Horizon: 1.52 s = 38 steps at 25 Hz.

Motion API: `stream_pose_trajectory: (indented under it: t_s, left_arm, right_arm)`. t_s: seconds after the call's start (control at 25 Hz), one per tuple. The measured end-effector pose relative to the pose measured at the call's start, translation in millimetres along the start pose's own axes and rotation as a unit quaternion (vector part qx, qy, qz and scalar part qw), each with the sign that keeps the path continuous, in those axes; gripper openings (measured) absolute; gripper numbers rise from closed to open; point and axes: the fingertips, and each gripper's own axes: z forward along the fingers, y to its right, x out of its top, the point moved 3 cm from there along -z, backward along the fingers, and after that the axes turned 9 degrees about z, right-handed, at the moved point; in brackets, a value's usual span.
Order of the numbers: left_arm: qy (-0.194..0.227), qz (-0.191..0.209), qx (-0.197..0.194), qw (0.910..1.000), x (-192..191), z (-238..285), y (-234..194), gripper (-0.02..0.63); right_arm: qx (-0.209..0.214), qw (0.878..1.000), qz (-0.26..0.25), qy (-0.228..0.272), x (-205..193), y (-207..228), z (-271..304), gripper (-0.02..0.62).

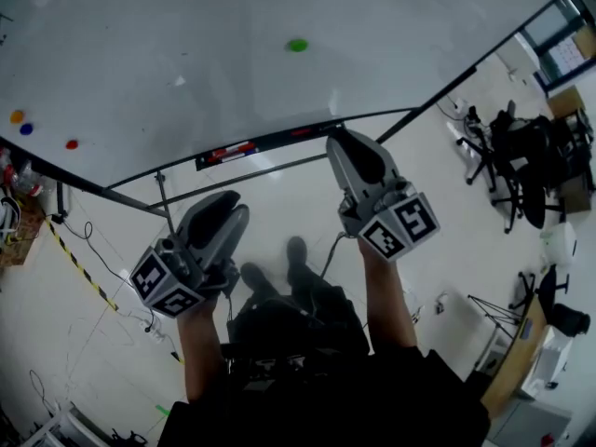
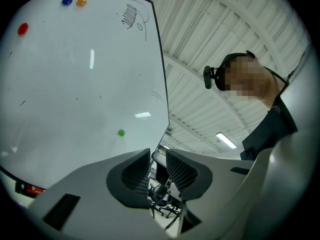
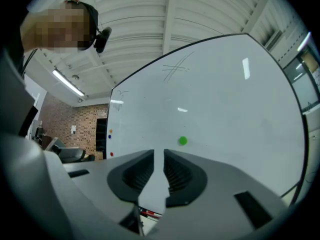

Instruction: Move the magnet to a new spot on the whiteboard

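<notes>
**Head view:** The green magnet (image 1: 297,45), judged to be the one to move, is seen stuck high on the whiteboard (image 1: 168,63), well apart from both claws. An orange magnet (image 1: 17,116), a blue magnet (image 1: 26,129) and a red magnet (image 1: 72,143) are grouped at the board's left edge. The left claw (image 1: 228,210) is held low, under the board's tray (image 1: 228,153). The right claw (image 1: 349,147) is raised to tray level. Both forearms are stretched forward.

**Left gripper view:** The jaws are parted by a narrow gap and nothing is held. The green magnet (image 2: 121,132) is seen above them, to the left.

**Right gripper view:** The jaws are likewise set slightly apart and empty. The green magnet (image 3: 183,141) is seen just above the tips, far off on the board.

The magnet is judged small, light, hard and smooth. It is best pinched across its rim and tilted off, since the board's pull may make it slip.
</notes>
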Motion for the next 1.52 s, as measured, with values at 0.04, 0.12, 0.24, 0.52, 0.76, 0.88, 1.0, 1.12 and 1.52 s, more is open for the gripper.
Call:
stream_pose_trajectory:
  t_s: [0.04, 0.12, 0.24, 0.52, 0.76, 0.88, 1.0, 1.12, 1.52]
  left_arm:
    - [0.002, -0.003, -0.005, 1.0, -2, -1, 0, 0.097]
    - [0.007, -0.013, -0.017, 0.9998, -6, -2, 2, 0.097]
    - [0.006, -0.02, -0.025, 0.9995, -10, 0, 10, 0.097]
    - [0.0, 0.005, -0.015, 0.9999, -10, 9, 27, 0.097]
    - [-0.019, 0.026, -0.014, 0.9994, -25, 39, 59, 0.097]
    - [-0.028, 0.033, -0.017, 0.9989, -38, 57, 82, 0.097]
    - [-0.035, 0.041, -0.016, 0.9984, -49, 71, 106, 0.097]
    - [-0.038, 0.045, -0.009, 0.9982, -62, 82, 130, 0.097]
    - [-0.033, 0.059, 0.066, 0.9955, -103, 87, 200, 0.097]
  right_arm:
    - [-0.004, 1.0, 0.002, -0.003, -4, -2, -5, 0.084]
    - [-0.011, 1.0, 0.005, -0.007, -7, -4, -15, 0.084]
    - [-0.013, 1.0, 0.01, -0.007, -5, -5, -26, 0.084]
    - [0.041, 0.999, 0.032, 0.008, 2, -16, -33, 0.084]
    - [0.085, 0.994, 0.062, 0.018, 11, -8, -78, 0.084]
    - [0.101, 0.992, 0.073, 0.031, 17, -1, -108, 0.083]
    - [0.117, 0.989, 0.08, 0.041, 22, 2, -138, 0.081]
    - [0.136, 0.986, 0.083, 0.048, 25, 4, -168, 0.073]
    - [0.205, 0.974, 0.093, 0.035, 25, 17, -249, 0.057]
